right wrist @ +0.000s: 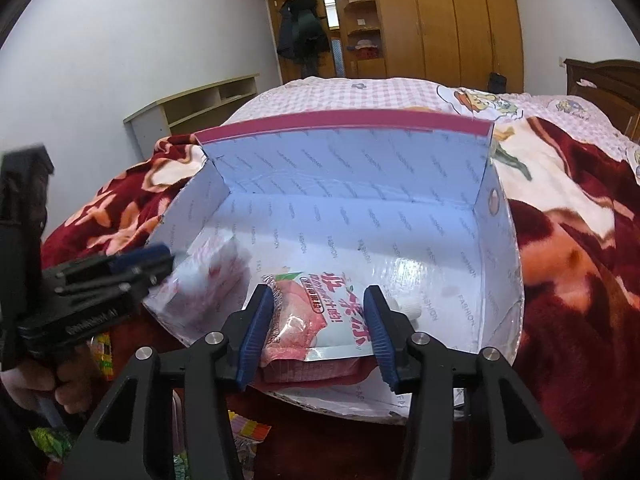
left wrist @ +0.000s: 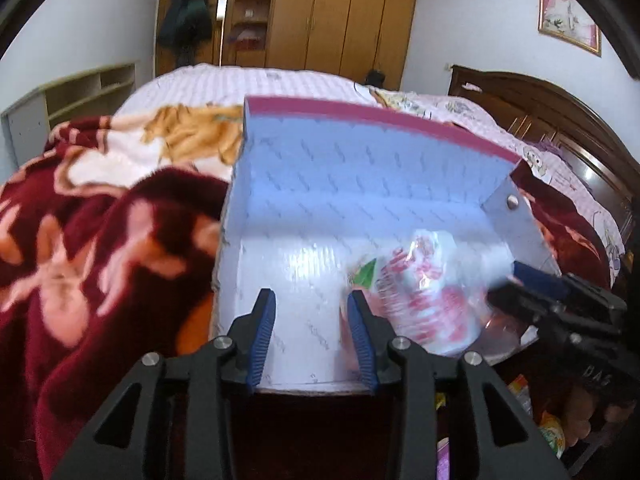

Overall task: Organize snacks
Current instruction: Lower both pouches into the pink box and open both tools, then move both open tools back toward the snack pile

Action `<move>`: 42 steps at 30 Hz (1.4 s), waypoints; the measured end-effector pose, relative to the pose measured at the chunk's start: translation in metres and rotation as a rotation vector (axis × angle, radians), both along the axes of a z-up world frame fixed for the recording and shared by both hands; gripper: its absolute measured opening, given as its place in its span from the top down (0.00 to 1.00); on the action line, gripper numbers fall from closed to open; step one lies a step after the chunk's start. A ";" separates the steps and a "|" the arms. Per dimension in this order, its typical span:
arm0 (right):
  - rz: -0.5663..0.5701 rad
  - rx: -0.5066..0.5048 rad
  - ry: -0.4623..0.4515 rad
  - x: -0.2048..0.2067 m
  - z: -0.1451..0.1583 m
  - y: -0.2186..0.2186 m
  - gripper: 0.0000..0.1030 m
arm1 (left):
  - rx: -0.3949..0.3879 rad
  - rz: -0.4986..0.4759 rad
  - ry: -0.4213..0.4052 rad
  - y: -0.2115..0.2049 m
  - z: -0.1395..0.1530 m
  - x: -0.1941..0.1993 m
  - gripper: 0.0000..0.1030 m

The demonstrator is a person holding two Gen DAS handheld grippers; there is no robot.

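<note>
An open cardboard box (left wrist: 360, 184) (right wrist: 360, 184) with a white-blue printed lining and a pink rim lies on the bed. A pink and white jelly pouch (right wrist: 316, 312) lies inside it near the front edge, between the spread fingers of my right gripper (right wrist: 318, 332), which is open. A blurred white and red snack bag (left wrist: 416, 296) (right wrist: 216, 276) lies in the box corner. My left gripper (left wrist: 312, 336) is open and empty over the box floor, its fingertips (right wrist: 156, 258) beside that bag. The right gripper (left wrist: 532, 292) shows at the right of the left wrist view.
The box rests on a dark red flowered blanket (left wrist: 100, 248) over a pink checked bedspread (right wrist: 360, 92). Several loose snack packets (left wrist: 552, 428) (right wrist: 248, 428) lie below the box's front edge. A wooden headboard (left wrist: 560, 120), a low shelf (right wrist: 192, 108) and a wardrobe (right wrist: 440, 20) stand around.
</note>
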State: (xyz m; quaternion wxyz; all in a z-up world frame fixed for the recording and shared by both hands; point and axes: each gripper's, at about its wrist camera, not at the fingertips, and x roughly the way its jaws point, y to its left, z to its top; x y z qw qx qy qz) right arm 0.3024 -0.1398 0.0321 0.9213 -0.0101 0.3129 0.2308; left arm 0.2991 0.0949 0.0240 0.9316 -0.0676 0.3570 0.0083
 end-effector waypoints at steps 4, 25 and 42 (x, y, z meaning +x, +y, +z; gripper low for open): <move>-0.001 0.002 0.004 0.000 0.000 0.000 0.50 | -0.006 -0.005 -0.007 0.002 -0.001 0.000 0.60; -0.092 -0.001 -0.253 -0.053 0.030 -0.011 0.50 | 0.004 -0.059 -0.319 -0.010 0.056 -0.063 0.34; -0.074 0.107 -0.227 -0.142 0.023 -0.038 0.50 | 0.100 0.169 -0.623 -0.019 0.059 -0.192 0.26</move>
